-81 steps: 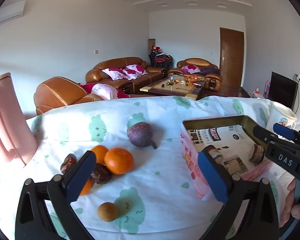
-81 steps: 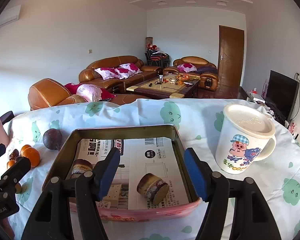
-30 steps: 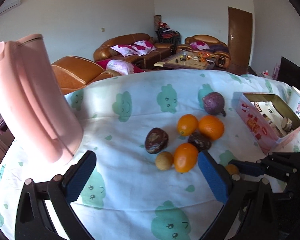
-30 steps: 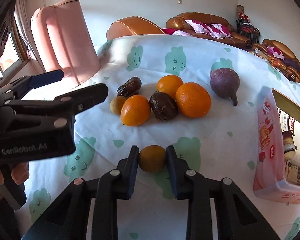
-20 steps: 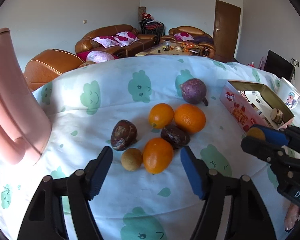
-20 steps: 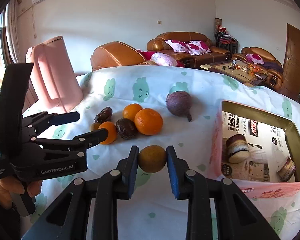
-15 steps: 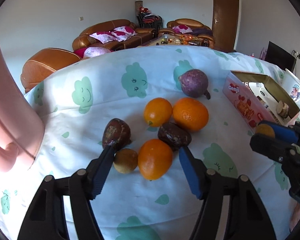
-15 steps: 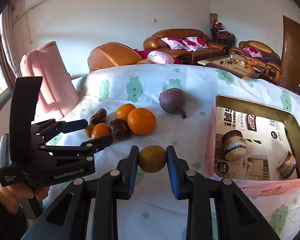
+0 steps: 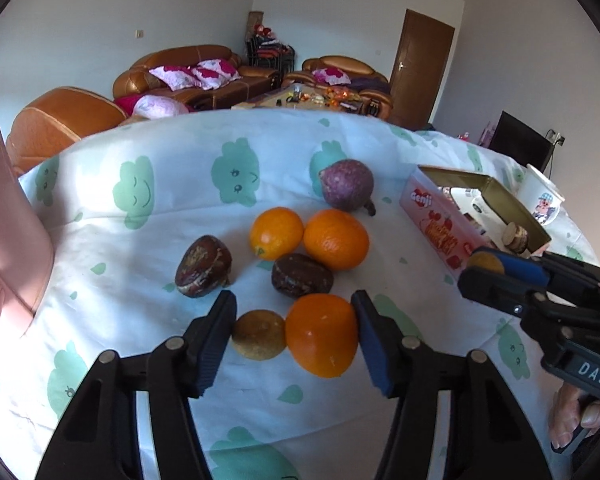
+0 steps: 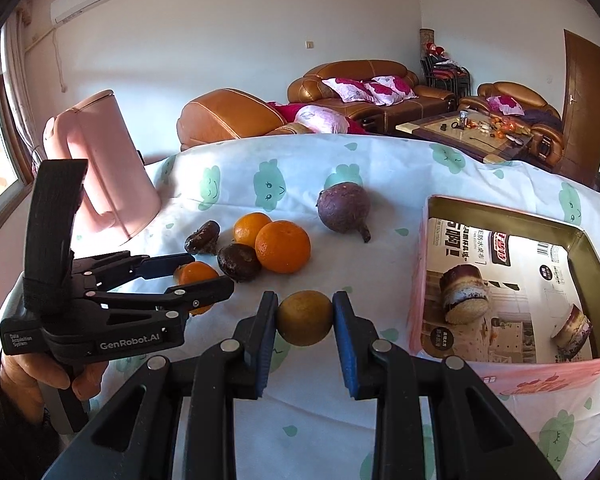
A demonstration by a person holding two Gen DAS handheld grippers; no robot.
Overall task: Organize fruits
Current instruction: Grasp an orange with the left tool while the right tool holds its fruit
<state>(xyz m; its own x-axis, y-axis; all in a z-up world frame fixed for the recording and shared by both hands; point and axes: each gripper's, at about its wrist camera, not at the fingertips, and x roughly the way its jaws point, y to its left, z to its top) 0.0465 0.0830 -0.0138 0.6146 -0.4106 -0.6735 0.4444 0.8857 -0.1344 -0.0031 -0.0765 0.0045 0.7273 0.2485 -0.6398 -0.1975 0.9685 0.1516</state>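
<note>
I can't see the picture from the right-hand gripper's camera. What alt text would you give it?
The right gripper holds a small brownish round fruit above a cloud-print tablecloth. To its left, the left gripper is closing around an orange beside more fruit; to its right sits an open pink tin with two cake pieces.

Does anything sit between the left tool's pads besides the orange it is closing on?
Yes. A small brown fruit lies between the closing pads of the left tool, beside the orange, on its left in the left wrist view.
</note>
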